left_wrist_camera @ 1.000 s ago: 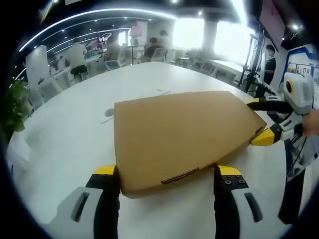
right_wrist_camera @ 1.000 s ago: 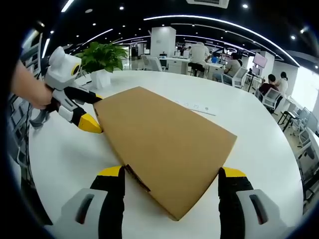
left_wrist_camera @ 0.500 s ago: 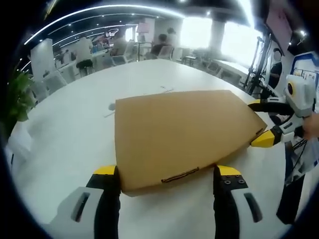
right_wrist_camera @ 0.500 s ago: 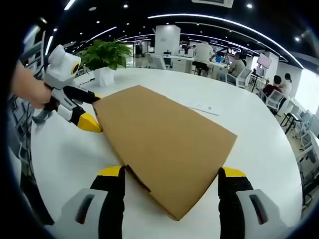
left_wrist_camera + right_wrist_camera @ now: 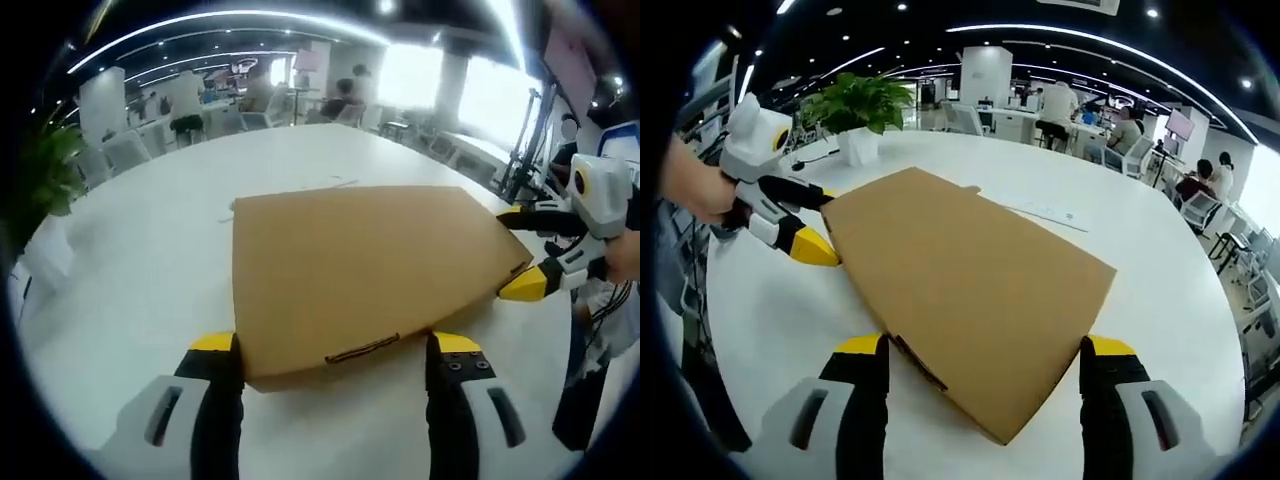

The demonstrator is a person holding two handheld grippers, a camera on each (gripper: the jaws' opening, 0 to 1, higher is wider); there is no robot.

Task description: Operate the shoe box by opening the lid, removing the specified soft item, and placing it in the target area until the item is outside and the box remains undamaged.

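Straddling one end of the flat brown cardboard shoe box [image 5: 365,270], the left gripper [image 5: 335,345] had its yellow-tipped jaws spread wide, one at each near corner of that end and pinching nothing. The box lay closed on the round white table [image 5: 130,290], lid down flush, a dark slot showing in the edge nearest those jaws. The right gripper [image 5: 985,348] stood likewise released, its jaws parted to either side of a near corner of the box.

Judging from this, the chief risk was to the cardboard. Should either gripper clamp the thin lid edge at a corner and lever upward, the rim could crease or tear, especially if the two hands pulled at different rates. With nothing pinning the base, the whole box might also lift or skid across the smooth table instead of opening.

The box's long axis seemed to run away from the left gripper toward the far side of the table, though the fisheye bend made that uncertain. Beyond the box, flat papers [image 5: 1040,212] lay on the table, and farther off stood a green leafy plant in a white pot [image 5: 857,115]. The soft item was hidden inside.
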